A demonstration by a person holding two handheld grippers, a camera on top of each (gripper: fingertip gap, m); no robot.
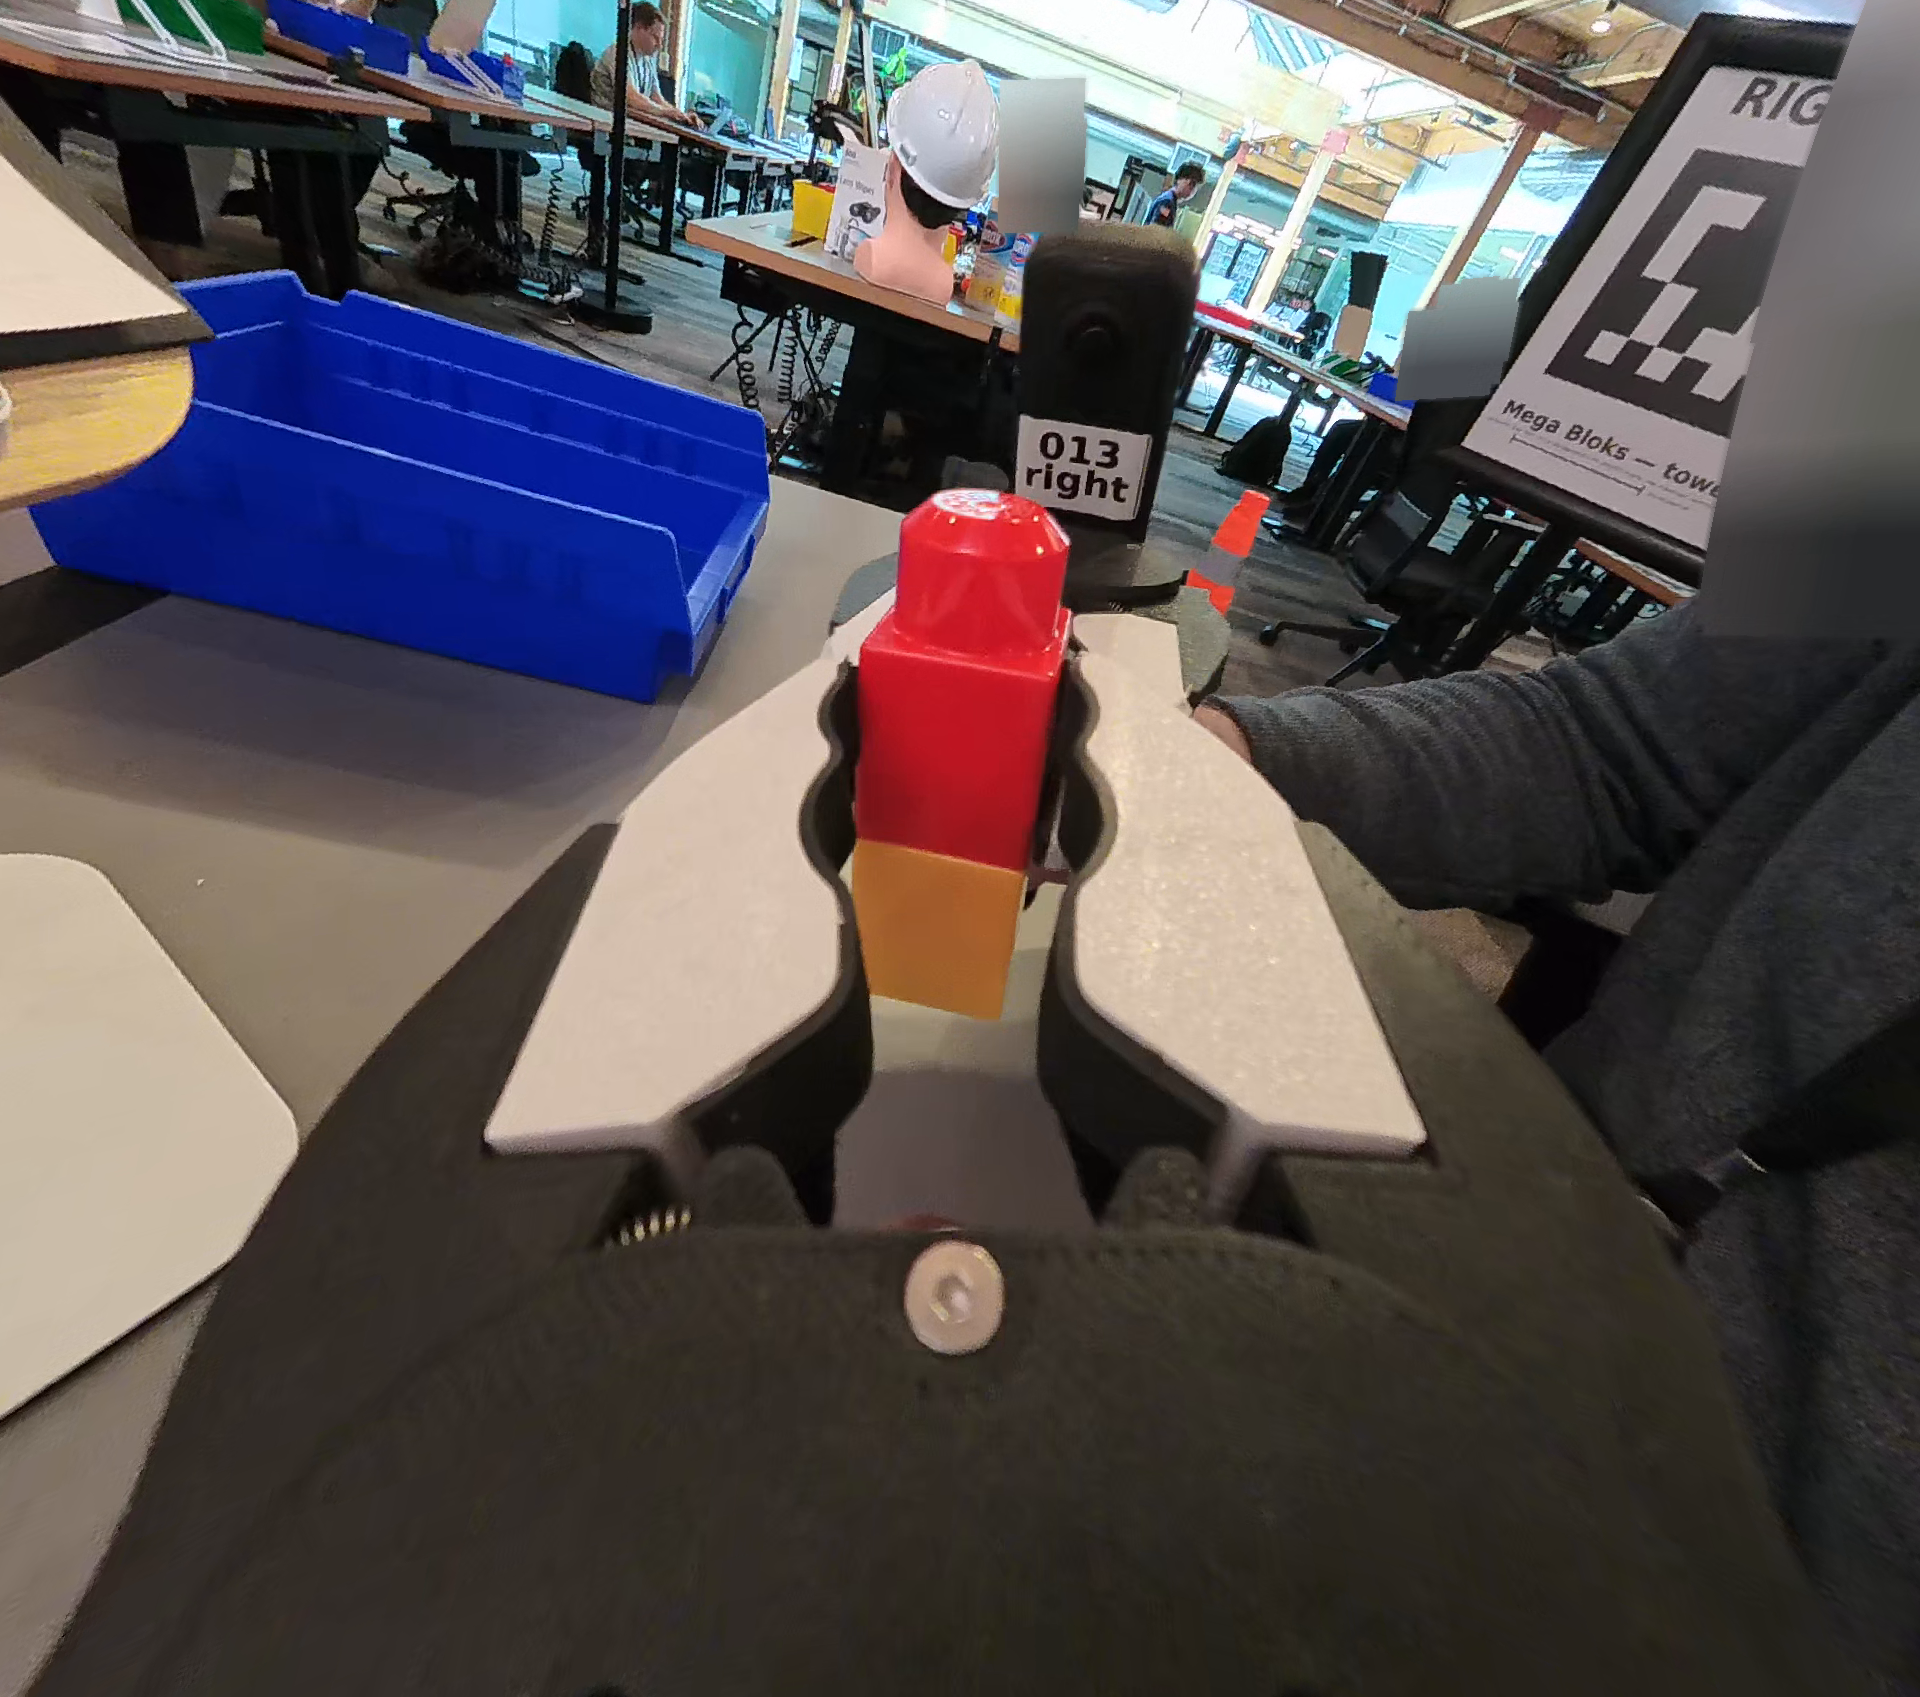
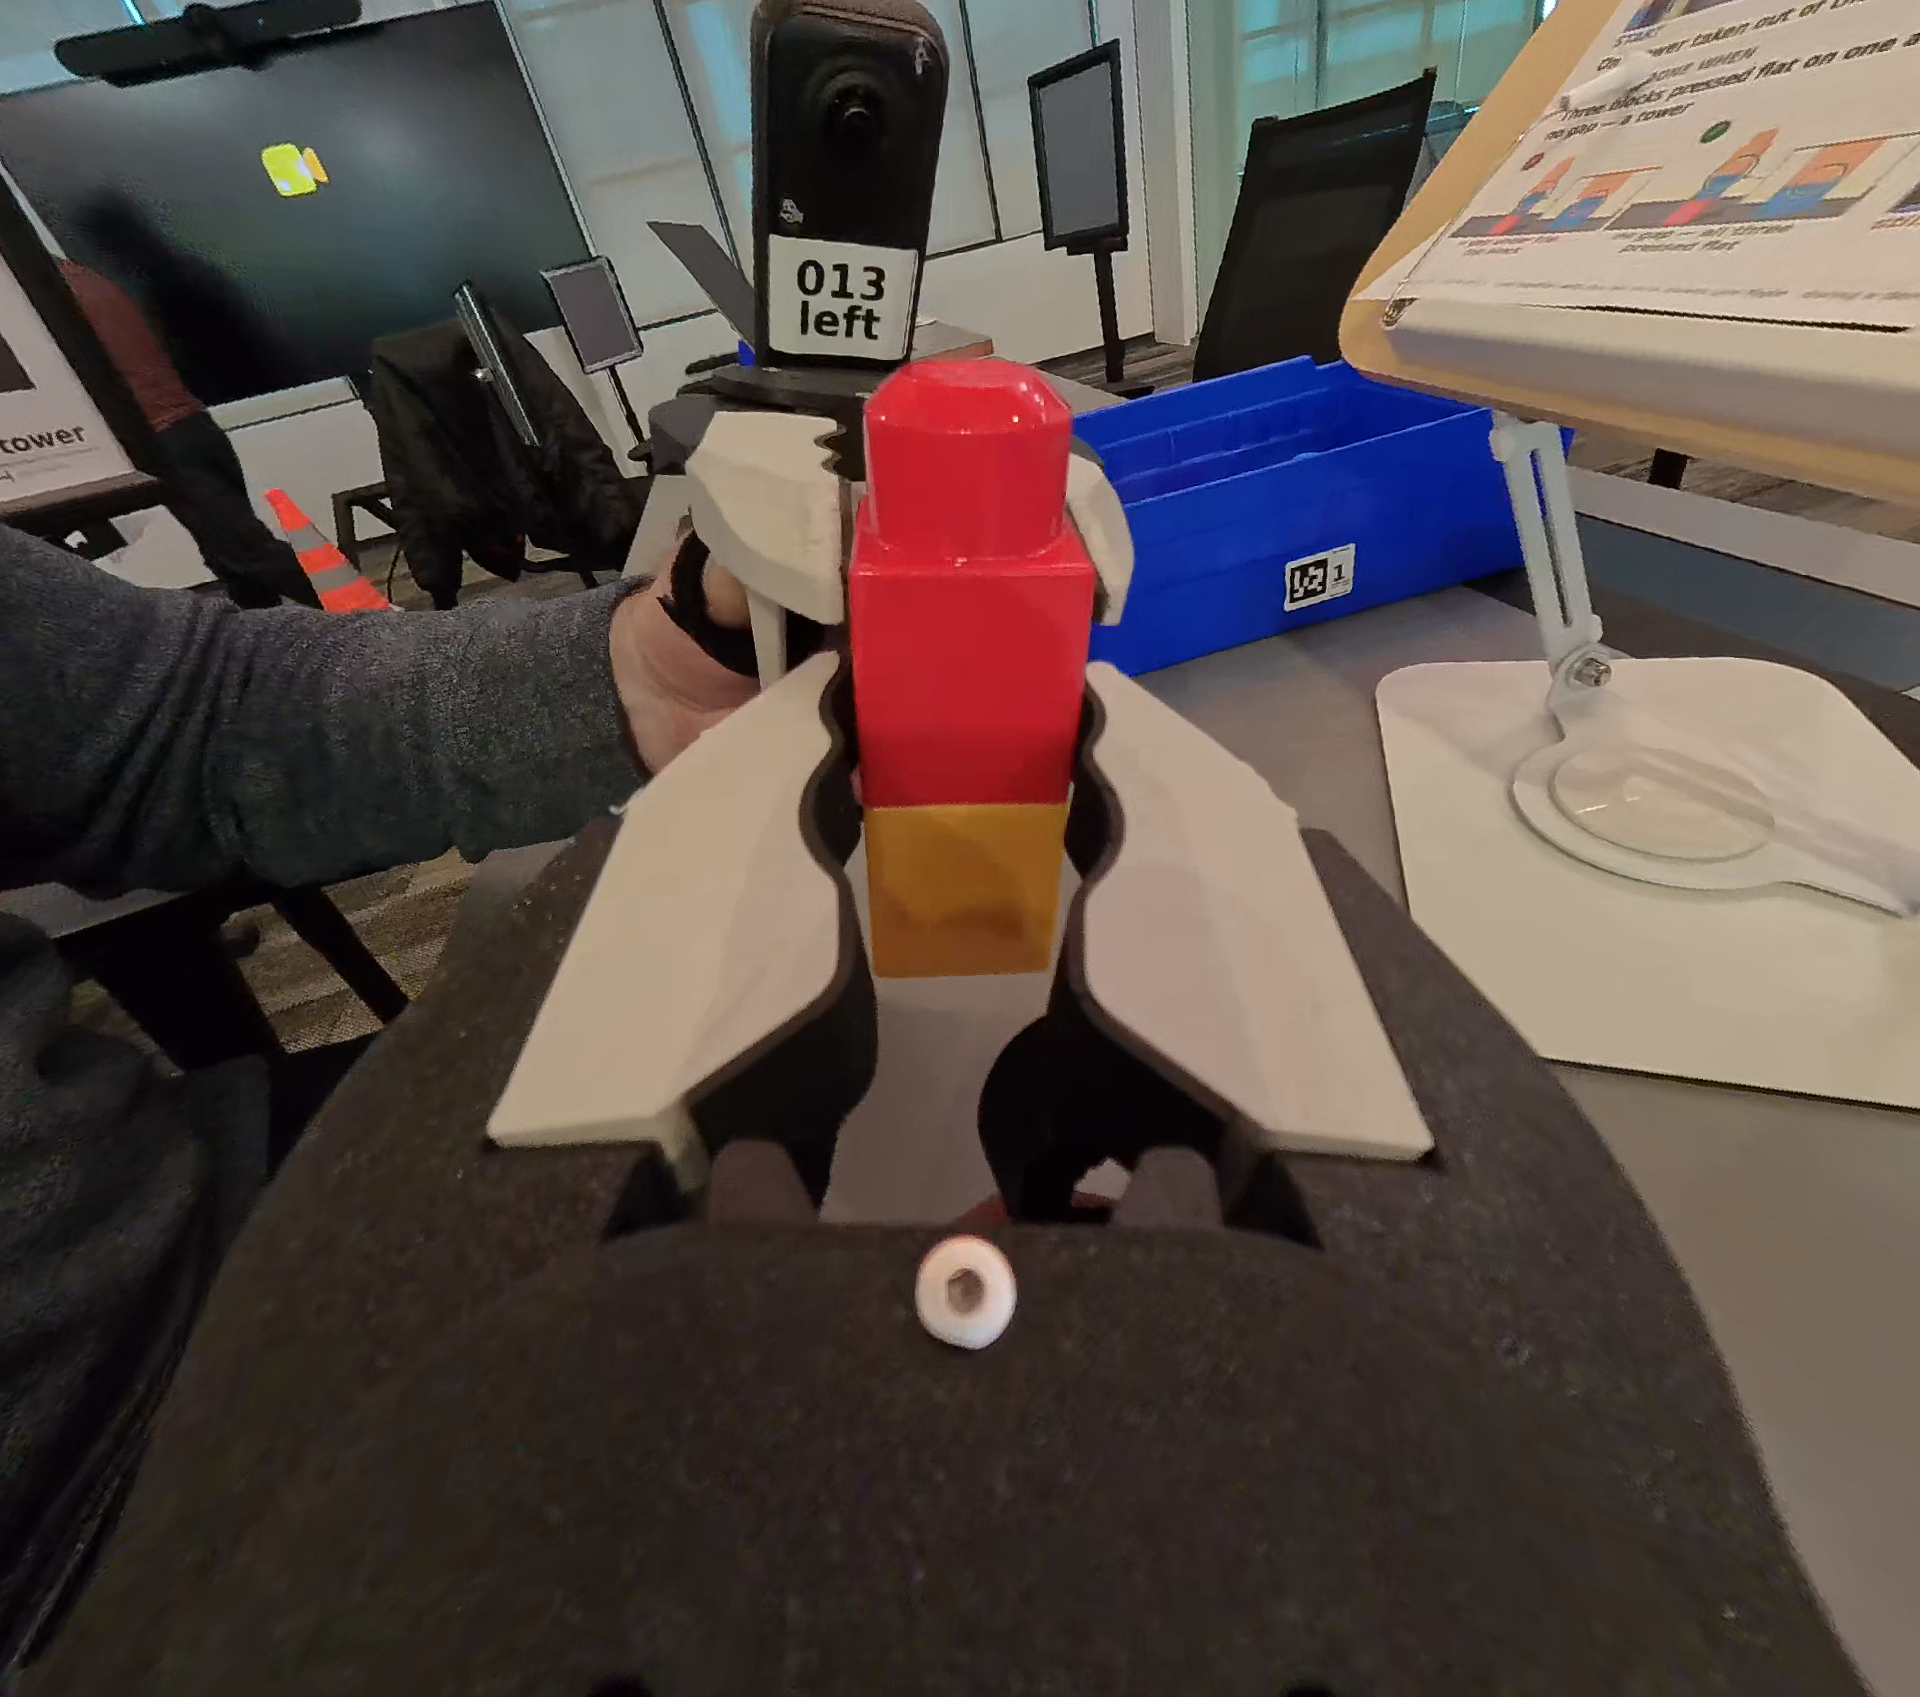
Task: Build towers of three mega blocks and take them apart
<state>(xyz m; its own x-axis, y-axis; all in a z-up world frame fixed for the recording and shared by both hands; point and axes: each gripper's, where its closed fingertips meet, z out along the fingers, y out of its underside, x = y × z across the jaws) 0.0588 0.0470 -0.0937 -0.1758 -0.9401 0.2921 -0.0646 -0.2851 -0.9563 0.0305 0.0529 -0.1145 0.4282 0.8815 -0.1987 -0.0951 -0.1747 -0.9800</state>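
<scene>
Jaws of both grippers [image 1: 961, 712] [image 2: 966, 712] clamp red block [image 1: 961, 743]

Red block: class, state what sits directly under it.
Under the red block sits an orange block, joined flush. Whether a third block lies beneath cannot be seen; the hand-held gripper hides that.

Red block over orange block, between white fingers

The red block [image 1: 961, 733] sits above the orange block [image 1: 940, 930]; the left gripper [image 1: 956, 691] has white fingers [image 1: 717, 920] with black lining; a plain blue bin [image 1: 416, 463] lies ahead-left
</scene>
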